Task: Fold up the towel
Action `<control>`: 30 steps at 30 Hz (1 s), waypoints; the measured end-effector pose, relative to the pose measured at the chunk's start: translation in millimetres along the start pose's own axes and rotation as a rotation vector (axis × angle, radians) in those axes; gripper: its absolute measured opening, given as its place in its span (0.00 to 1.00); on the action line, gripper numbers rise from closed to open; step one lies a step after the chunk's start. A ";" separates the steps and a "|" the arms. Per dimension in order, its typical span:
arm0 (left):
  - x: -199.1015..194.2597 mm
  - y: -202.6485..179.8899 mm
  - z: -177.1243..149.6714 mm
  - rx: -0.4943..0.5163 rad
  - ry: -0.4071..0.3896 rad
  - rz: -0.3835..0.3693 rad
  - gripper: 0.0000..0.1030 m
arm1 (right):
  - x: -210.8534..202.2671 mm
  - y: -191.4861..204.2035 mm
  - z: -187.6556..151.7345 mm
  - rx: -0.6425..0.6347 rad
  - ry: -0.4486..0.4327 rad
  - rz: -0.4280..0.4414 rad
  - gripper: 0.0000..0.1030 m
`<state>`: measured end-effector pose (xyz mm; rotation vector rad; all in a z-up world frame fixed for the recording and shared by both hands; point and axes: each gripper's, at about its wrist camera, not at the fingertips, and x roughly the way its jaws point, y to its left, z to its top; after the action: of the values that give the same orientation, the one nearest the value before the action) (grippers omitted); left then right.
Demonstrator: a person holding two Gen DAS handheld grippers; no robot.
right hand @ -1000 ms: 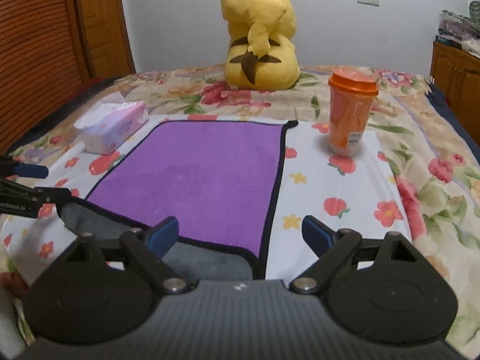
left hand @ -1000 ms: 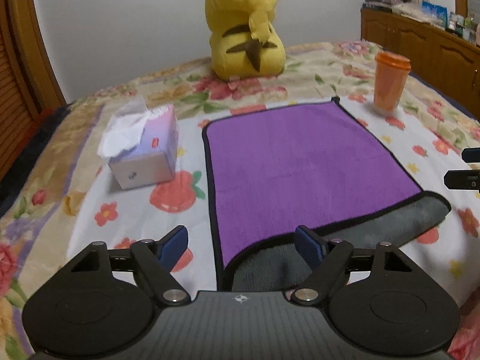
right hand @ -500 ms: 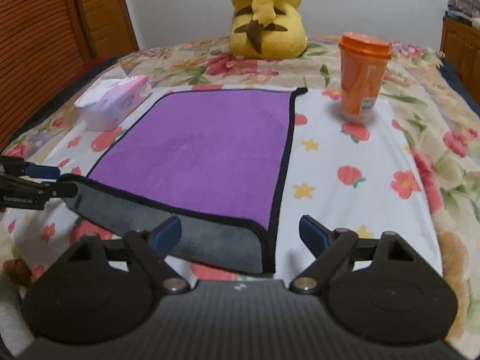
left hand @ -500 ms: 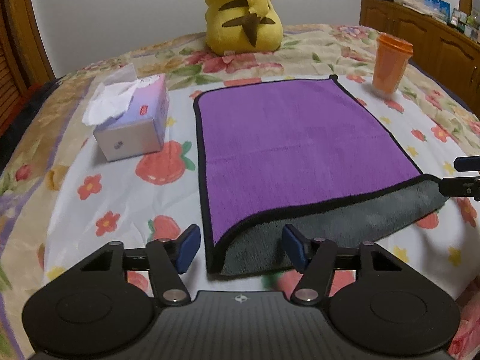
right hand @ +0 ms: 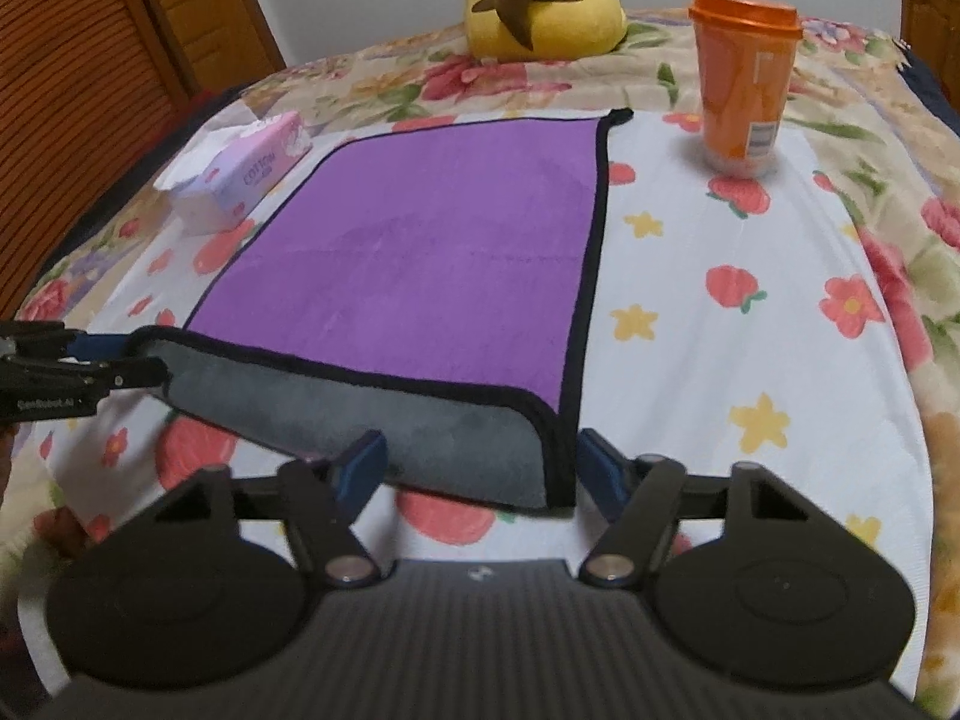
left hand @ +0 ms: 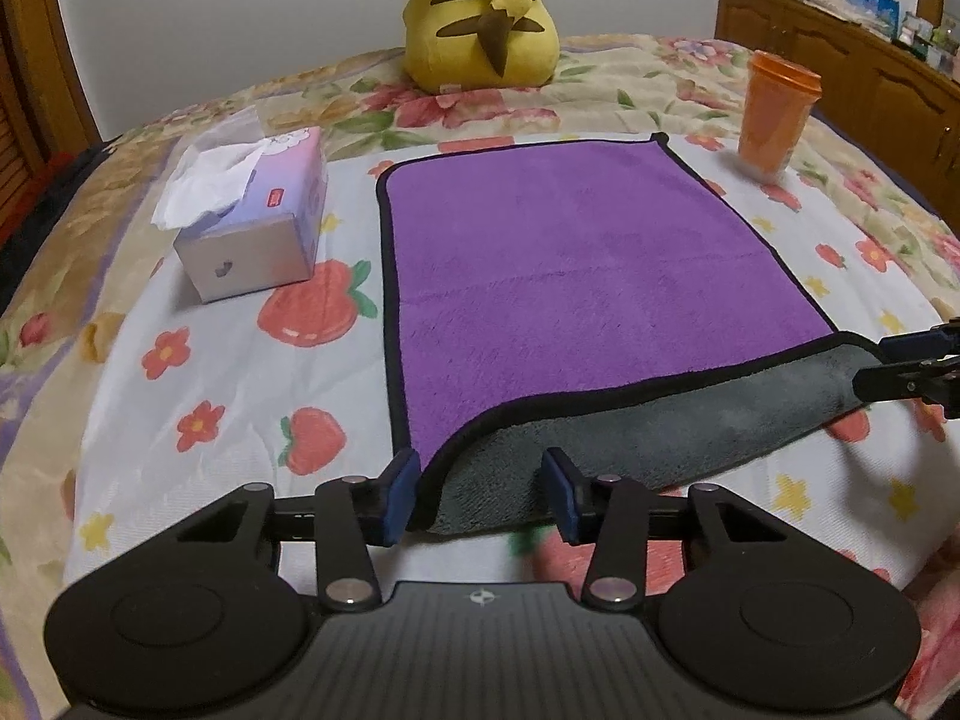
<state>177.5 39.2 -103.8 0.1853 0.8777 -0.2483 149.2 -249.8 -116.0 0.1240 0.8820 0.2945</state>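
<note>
A purple towel (left hand: 570,264) with black trim and a grey underside lies flat on the floral bedspread; it also shows in the right wrist view (right hand: 438,252). Its near edge is curled up, grey side showing. My left gripper (left hand: 483,495) is open with the near left corner between its blue pads. My right gripper (right hand: 477,468) is open around the near right corner. Each gripper shows side-on at the edge of the other's view, at the towel's corner.
A tissue box (left hand: 258,228) stands left of the towel. An orange lidded cup (right hand: 744,78) stands to its right. A yellow plush toy (left hand: 480,18) sits at the far end of the bed. Wooden cabinets (left hand: 840,66) line the right wall.
Both grippers have moved forward and down to the towel's near corners, which now lie between their fingers. The left jaws have narrowed.
</note>
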 end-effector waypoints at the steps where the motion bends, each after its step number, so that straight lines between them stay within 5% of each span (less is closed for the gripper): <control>1: 0.6 -0.1 -0.2 0.002 0.002 0.001 0.47 | 0.6 -0.5 -0.2 0.000 0.004 -0.001 0.62; 7: 5.4 -1.7 -3.4 0.016 0.028 0.012 0.46 | 2.4 -1.9 0.1 -0.004 0.013 0.000 0.52; 20: 7.0 -1.6 -5.3 0.015 0.039 0.011 0.46 | 15.1 -7.9 4.4 -0.028 0.038 -0.016 0.51; 28: 7.9 -1.2 -6.1 0.014 0.030 0.010 0.31 | 10.4 -5.0 5.0 -0.056 0.032 -0.010 0.06; 30: 7.6 -0.1 -5.8 0.008 0.026 0.007 0.19 | 10.3 -4.9 5.0 -0.067 0.028 -0.013 0.05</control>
<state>177.9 39.5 -113.4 0.1990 0.9016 -0.2436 160.2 -251.3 -121.6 0.0520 0.8998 0.3143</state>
